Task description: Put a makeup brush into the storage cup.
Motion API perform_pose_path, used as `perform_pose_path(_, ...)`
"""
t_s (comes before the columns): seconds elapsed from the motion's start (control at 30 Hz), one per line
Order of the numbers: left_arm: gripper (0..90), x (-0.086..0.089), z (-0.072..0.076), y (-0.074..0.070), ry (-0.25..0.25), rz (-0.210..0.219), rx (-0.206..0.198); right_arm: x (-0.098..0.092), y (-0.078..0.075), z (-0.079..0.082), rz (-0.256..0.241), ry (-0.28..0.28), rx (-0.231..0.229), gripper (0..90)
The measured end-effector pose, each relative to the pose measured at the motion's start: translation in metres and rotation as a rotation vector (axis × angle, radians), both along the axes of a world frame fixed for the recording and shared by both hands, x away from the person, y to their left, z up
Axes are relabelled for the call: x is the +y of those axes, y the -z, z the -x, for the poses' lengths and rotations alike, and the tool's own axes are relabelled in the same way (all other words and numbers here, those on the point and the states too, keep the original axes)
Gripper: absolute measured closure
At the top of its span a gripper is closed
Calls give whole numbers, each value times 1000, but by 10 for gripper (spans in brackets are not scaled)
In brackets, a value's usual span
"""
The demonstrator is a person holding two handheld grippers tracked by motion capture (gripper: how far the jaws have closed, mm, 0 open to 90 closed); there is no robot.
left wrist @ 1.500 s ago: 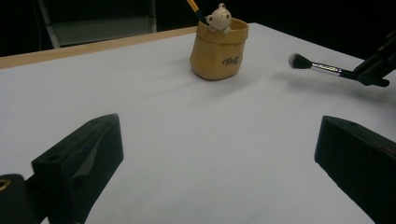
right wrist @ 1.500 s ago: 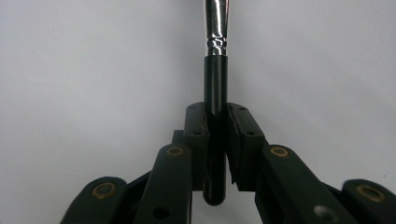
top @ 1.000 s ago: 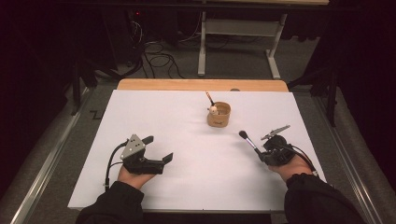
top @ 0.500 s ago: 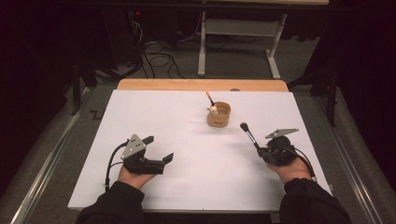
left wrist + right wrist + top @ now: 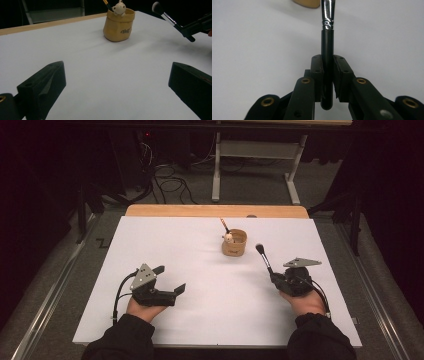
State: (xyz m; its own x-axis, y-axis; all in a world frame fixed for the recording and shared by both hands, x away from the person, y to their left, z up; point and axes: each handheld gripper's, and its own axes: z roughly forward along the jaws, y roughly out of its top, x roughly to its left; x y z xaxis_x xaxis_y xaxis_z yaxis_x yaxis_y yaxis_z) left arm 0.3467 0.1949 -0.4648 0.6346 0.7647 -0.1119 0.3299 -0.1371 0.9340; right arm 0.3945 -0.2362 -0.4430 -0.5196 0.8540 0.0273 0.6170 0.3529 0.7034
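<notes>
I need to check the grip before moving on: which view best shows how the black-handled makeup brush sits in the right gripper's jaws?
The right gripper view: the black-handled makeup brush is clamped between the right gripper's jaws, its handle end poking out behind. The high view shows the brush small; the left gripper view shows its bristle head and ferrule from afar.

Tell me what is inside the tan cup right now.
The tan cup holds a slim brush handle leaning out and a small cream figurine at its rim. Its wall hides anything lower inside.
</notes>
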Motion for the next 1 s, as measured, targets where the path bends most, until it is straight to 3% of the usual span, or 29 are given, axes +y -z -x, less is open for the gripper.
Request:
perform_pose_path(0.07,18,0,0,0,0,-4,2,-3,5,2,-66,12,-28,809)
perform_pose_path(0.2,19,0,-1,1,-1,-7,7,-8,10,5,-118,28,-53,809)
perform_pose_path(0.23,19,-1,-1,2,0,-11,8,-11,16,9,-145,42,-84,809)
perform_pose_path(0.33,18,-2,-2,2,1,1,14,-14,22,9,-200,47,-70,809)
perform_pose_path(0.43,18,-2,-3,3,0,-6,19,-8,21,12,-161,25,-99,809)
perform_pose_path(0.73,19,-3,-4,4,-8,-10,29,-10,19,12,-183,3,-134,809)
perform_pose_path(1.0,18,-3,-4,5,-7,-6,38,-10,18,14,-191,-11,-196,809)
